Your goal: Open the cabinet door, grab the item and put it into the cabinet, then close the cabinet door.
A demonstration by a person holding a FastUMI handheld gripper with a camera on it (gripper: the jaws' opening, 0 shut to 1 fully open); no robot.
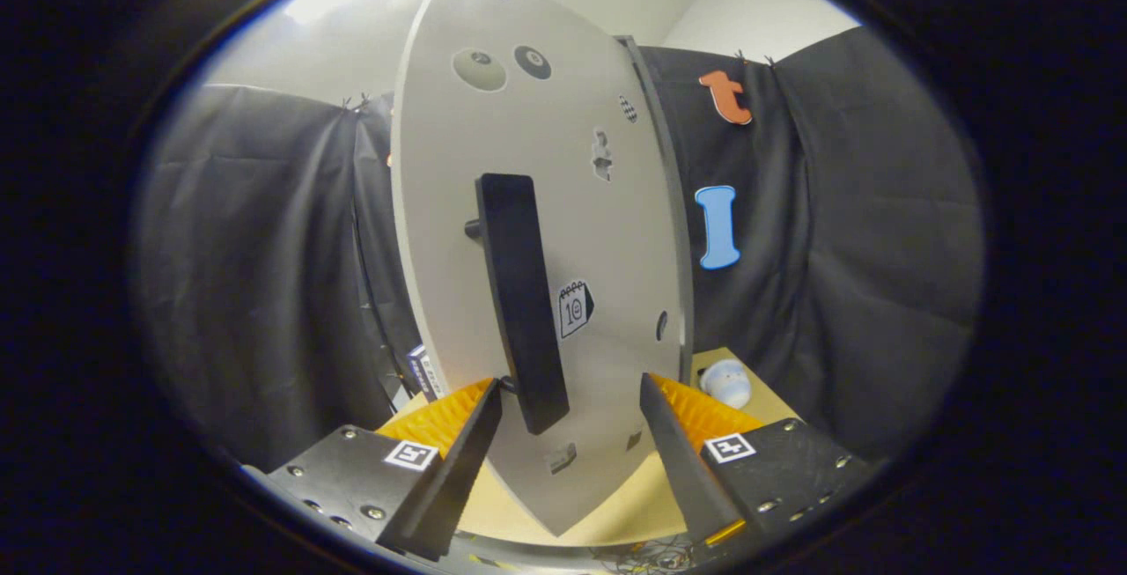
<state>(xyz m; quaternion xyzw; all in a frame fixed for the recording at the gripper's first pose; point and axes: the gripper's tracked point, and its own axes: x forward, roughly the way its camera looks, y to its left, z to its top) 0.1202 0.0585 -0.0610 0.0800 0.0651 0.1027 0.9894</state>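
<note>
Now tongs apart, straddling lower end of door handle; handle's long axis upright on cabinet door, nearer left finger.

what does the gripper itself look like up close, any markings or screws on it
The gripper has two wedge-shaped fingers tapering forward, each on a flat dark plate studded with small silver screws. Each plate carries a square black-and-white fiducial marker. Ridged orange padding sits behind the fingers. Thin tangled wires show beneath.
</note>
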